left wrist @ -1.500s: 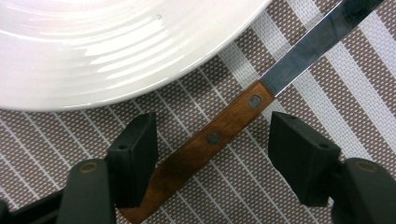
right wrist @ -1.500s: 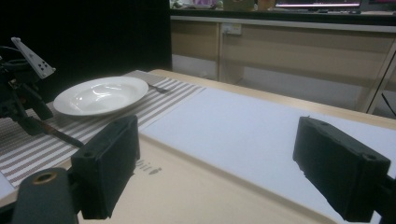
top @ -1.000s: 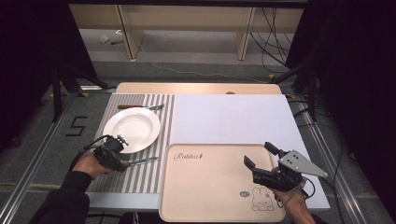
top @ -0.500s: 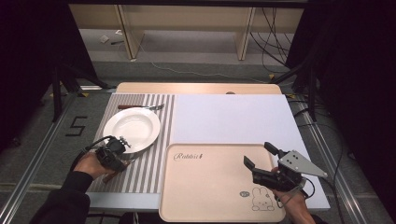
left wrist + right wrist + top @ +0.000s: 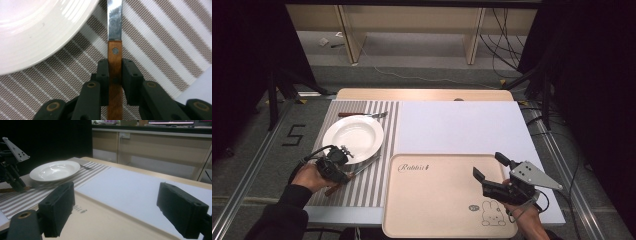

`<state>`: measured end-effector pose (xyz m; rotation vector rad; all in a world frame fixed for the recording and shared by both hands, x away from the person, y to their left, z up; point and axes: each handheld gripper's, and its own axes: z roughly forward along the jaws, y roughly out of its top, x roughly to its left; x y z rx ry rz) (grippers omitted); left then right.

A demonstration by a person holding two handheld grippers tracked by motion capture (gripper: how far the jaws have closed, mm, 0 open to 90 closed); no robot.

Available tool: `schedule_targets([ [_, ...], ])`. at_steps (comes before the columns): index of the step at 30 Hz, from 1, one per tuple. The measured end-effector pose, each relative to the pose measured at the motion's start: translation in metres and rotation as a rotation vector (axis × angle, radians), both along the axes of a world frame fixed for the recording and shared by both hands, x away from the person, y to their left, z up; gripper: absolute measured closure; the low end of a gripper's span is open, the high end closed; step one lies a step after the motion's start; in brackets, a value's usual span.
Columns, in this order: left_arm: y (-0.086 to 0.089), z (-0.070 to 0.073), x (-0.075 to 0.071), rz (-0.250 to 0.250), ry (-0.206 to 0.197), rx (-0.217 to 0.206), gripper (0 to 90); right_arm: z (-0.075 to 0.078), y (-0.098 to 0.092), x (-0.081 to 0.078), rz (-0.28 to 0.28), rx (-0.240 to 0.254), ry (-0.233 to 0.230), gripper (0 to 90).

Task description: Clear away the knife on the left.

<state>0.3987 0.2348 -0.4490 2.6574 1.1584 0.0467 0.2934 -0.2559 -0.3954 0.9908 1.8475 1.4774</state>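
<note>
1. The right gripper (image 5: 116,213) has its two black jaws rising from the bottom of the right gripper view, standing wide apart with nothing between them.
2. Under the jaws lies a beige tray (image 5: 105,227) with dark lettering on it, partly hidden behind the left jaw.
3. Beyond the tray, a white sheet (image 5: 140,186) covers the wooden table (image 5: 155,175).
4. To the left lies a striped mat (image 5: 30,195), and a white plate (image 5: 55,170) sits on it.
5. A fork (image 5: 85,166) lies on the mat just behind the plate.
6. At the far left, the left gripper (image 5: 18,187) reaches down to the mat, onto a brown-handled knife (image 5: 8,190).
</note>
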Motion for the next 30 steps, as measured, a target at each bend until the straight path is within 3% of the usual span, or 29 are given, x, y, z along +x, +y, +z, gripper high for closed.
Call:
schedule_targets([
  [5, -0.003, 0.003, -0.003, -0.004, 0.003, -0.036, 76.6, 0.000, 0.000, 0.000, 0.001, 0.000, 0.001, 15.8],
  [10, -0.010, 0.012, -0.009, 0.000, 0.004, -0.145, 76.6, 0.000, -0.001, 0.000, -0.001, 0.001, 0.001, 15.9],
  [15, -0.017, 0.017, -0.013, 0.004, -0.018, -0.162, 76.6, 0.000, 0.000, 0.000, -0.001, 0.001, 0.001, 15.9],
  [17, -0.022, 0.021, -0.015, 0.016, -0.025, -0.208, 76.6, 0.000, -0.001, 0.000, -0.001, 0.000, 0.001, 15.9],
  [18, -0.022, 0.021, -0.015, 0.016, -0.025, -0.208, 76.6, 0.000, -0.001, 0.000, -0.001, 0.001, 0.001, 15.9],
  [19, -0.027, 0.024, -0.018, 0.012, -0.040, -0.225, 76.6, 0.000, -0.001, 0.000, -0.002, 0.001, 0.000, 15.9],
  [23, -0.037, 0.028, -0.023, -0.008, -0.065, -0.230, 76.6, 0.000, -0.001, 0.000, -0.002, 0.000, 0.000, 15.9],
  [26, -0.049, 0.031, -0.028, -0.025, -0.065, -0.264, 76.5, 0.000, -0.001, 0.000, -0.002, 0.001, 0.000, 15.9],
  [27, -0.057, 0.033, -0.032, -0.054, -0.058, -0.296, 76.5, 0.000, -0.001, 0.000, -0.001, 0.000, 0.000, 15.9],
  [30, -0.070, 0.034, -0.036, -0.072, -0.059, -0.303, 76.5, 0.000, -0.001, 0.000, -0.001, 0.000, 0.000, 15.9],
])
